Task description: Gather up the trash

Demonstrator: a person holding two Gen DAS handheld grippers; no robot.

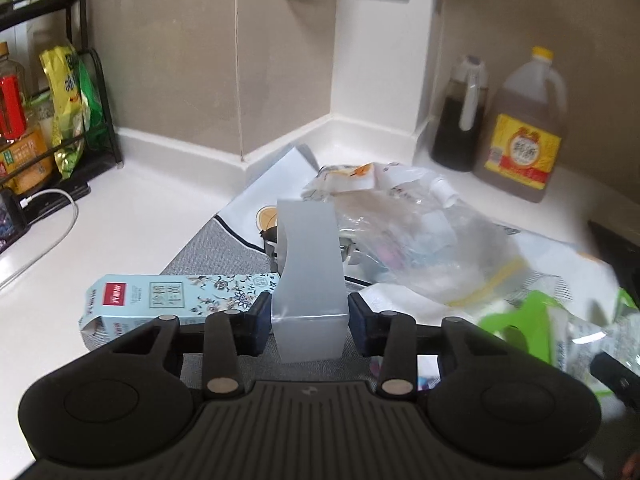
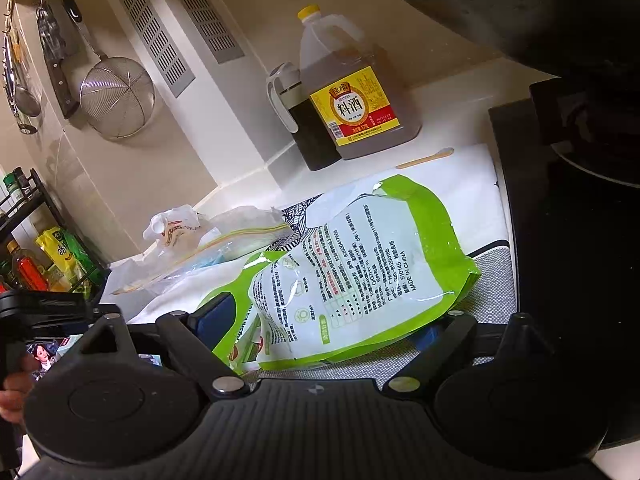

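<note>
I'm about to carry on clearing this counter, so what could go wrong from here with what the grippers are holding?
1. The left gripper pinches the translucent plastic piece only at its lower end; the tall part could tip or slip out.
2. The green-and-white pouch is wide and glossy between the right gripper fingers; it may slide or sag when lifted.
3. The cooking wine jug and dark bottle stand just behind; a swing might knock them.

Your left gripper (image 1: 308,320) is matte black, with a ribbed centre plate, two round side housings, silver pivot screws and dark blue pads (image 1: 256,322). Your right gripper (image 2: 324,320) matches it. Bare skin of your hand (image 2: 14,390) shows at 9 o'clock.
</note>
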